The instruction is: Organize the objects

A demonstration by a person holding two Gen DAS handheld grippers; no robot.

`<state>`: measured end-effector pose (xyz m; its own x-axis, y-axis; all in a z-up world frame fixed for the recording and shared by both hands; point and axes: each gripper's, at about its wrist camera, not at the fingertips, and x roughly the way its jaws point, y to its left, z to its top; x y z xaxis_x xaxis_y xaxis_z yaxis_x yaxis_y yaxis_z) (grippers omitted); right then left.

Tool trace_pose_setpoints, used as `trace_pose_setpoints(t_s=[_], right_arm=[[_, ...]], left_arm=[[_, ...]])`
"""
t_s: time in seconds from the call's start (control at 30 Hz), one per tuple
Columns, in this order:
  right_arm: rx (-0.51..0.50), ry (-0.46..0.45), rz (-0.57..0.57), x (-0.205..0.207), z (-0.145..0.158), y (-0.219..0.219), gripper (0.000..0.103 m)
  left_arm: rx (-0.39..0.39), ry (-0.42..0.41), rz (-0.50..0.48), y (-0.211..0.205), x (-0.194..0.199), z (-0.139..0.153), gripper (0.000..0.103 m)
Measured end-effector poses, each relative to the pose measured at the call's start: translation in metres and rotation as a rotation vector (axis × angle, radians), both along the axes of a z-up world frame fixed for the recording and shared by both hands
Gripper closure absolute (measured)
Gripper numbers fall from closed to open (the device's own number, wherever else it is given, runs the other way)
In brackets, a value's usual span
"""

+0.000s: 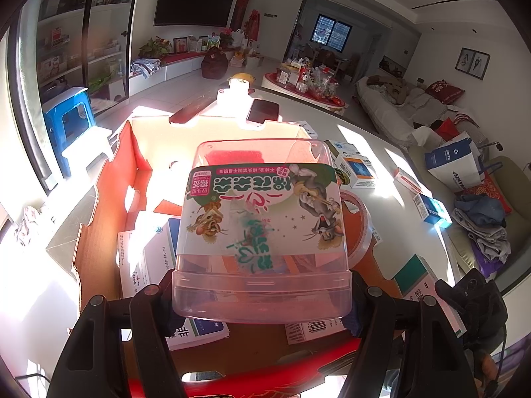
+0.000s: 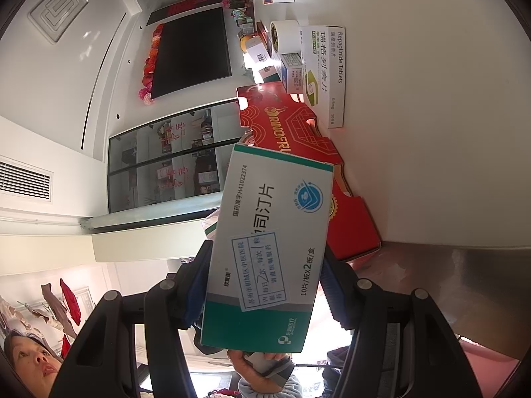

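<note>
Your left tongs (image 1: 260,301) are clamped on a clear plastic tub (image 1: 262,232) with a cartoon cat-and-mouse label, their pads pressing its two side walls near the rim. The tub hangs tilted above an open red cardboard box (image 1: 99,232), which sits on the white tabletop (image 1: 381,152) in strong sunlight. Inside the box lie several flat white medicine cartons (image 1: 142,258), partly hidden beneath the tub. More small cartons (image 1: 358,169) are scattered on the tabletop just beyond the box, and a dark phone (image 1: 263,110) lies near its far edge.

Your right tongs (image 2: 262,285) are clamped on a white and green medicine carton (image 2: 265,248), blue pads against its long sides, with a printed pharmacy sticker on the face. This view is rolled sideways, so the tabletop stands like a wall along the right. Behind the held carton you can see the red box's printed outer side (image 2: 298,139), and further along a Repaglinide carton (image 2: 327,76) standing beside a roll of white tape (image 2: 282,36). A gloved hand (image 2: 265,368) shows below the held carton.
</note>
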<state>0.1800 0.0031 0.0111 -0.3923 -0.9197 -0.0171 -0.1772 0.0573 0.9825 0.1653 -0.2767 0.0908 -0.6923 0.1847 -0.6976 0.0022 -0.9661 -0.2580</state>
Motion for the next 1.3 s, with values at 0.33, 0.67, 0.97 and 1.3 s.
trace_pose_setpoints(t_s=[0.33, 0.67, 0.97, 1.3], right_arm=[[-0.02, 0.003, -0.013, 0.002, 0.004, 0.006, 0.042], [-0.022, 0.005, -0.013, 0.001, 0.005, 0.006, 0.042], [-0.023, 0.005, -0.012, 0.0, 0.006, 0.006, 0.042], [-0.033, 0.077, 0.026, -0.011, 0.039, -0.004, 0.042]], left_arm=[[0.002, -0.004, 0.005, -0.002, 0.0, 0.0, 0.027], [0.003, -0.005, 0.005, -0.002, 0.0, 0.0, 0.027], [0.014, -0.007, 0.005, -0.003, -0.001, 0.0, 0.027], [0.184, 0.008, -0.01, -0.028, -0.025, 0.023, 0.027]])
